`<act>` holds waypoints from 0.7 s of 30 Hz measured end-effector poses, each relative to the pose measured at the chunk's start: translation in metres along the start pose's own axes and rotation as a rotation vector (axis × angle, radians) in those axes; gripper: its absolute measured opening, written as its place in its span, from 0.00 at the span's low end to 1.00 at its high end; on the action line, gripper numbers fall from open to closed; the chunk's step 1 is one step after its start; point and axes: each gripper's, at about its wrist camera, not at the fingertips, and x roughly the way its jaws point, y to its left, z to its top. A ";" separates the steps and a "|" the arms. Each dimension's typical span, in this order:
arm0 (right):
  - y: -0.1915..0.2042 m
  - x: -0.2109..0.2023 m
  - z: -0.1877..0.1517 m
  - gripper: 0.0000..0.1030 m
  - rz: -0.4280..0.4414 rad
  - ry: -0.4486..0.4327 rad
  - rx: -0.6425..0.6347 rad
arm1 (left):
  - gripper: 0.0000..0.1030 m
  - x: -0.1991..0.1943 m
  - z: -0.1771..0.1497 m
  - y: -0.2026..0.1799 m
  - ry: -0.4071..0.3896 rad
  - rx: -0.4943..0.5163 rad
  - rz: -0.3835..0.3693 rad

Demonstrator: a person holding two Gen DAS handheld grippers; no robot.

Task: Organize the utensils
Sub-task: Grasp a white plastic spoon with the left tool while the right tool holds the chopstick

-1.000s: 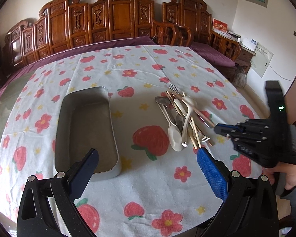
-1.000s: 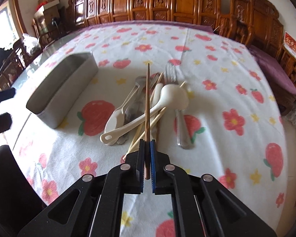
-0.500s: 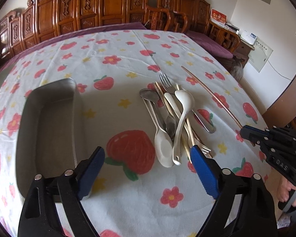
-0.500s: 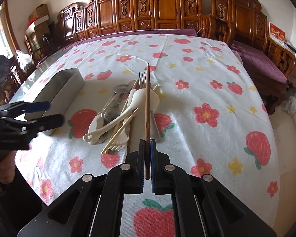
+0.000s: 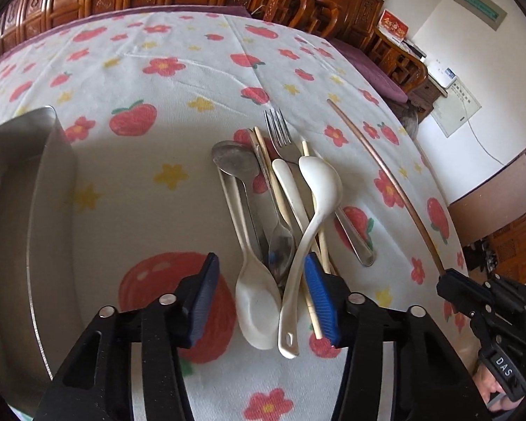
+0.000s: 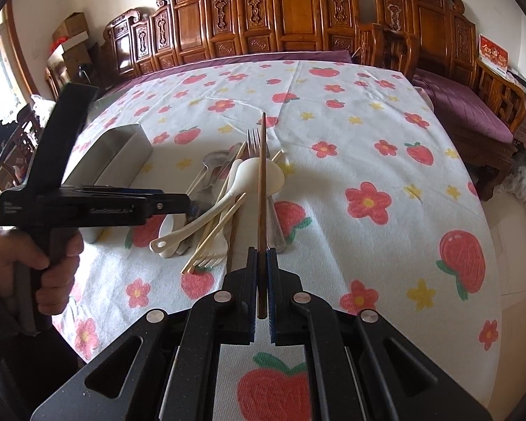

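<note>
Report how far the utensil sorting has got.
Done: nothing shows in the tray yet. In hand: the right gripper is shut on one brown chopstick, held above the pile. The left gripper is open, low over the white spoons. Left: the whole pile on the cloth.

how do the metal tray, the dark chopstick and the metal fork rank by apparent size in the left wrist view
1. metal tray: largest, though it sits close to the lens, which inflates it.
2. dark chopstick, held by the right tool.
3. metal fork: smallest, partly hidden under spoons.
</note>
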 end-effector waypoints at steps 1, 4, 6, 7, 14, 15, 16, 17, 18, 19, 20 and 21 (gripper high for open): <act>0.000 0.000 0.000 0.06 0.002 0.000 0.001 | 0.40 0.002 0.000 0.000 0.006 -0.004 -0.002; 0.000 0.000 0.000 0.06 0.008 0.002 0.001 | 0.30 0.008 0.000 0.001 0.026 -0.014 0.000; 0.001 0.000 0.001 0.06 0.011 0.001 0.000 | 0.22 0.012 -0.001 0.003 0.040 -0.030 -0.002; 0.002 -0.001 0.001 0.06 0.011 0.000 -0.002 | 0.22 0.012 -0.002 0.004 0.043 -0.036 -0.006; 0.006 -0.003 0.002 0.06 0.005 0.000 -0.012 | 0.02 -0.004 -0.005 0.001 0.028 -0.028 0.019; 0.007 -0.004 0.002 0.06 0.006 -0.001 -0.014 | 0.03 -0.008 -0.005 -0.001 0.028 -0.021 0.033; 0.009 -0.004 0.002 0.06 0.007 -0.002 -0.017 | 0.03 -0.008 -0.006 -0.001 0.030 -0.013 0.042; 0.010 -0.004 0.002 0.06 0.007 -0.002 -0.021 | 0.03 -0.010 -0.007 -0.003 0.032 -0.003 0.050; 0.010 -0.005 0.002 0.06 0.006 -0.004 -0.024 | 0.02 -0.010 -0.009 -0.004 0.038 0.008 0.058; 0.011 -0.006 0.002 0.06 0.005 -0.005 -0.027 | 0.02 -0.010 -0.011 -0.004 0.039 0.014 0.065; 0.012 -0.006 0.002 0.06 0.005 -0.006 -0.030 | 0.02 -0.011 -0.013 -0.004 0.037 0.023 0.078; 0.013 -0.007 0.002 0.06 0.005 -0.007 -0.032 | 0.02 -0.013 -0.014 -0.005 0.034 0.030 0.088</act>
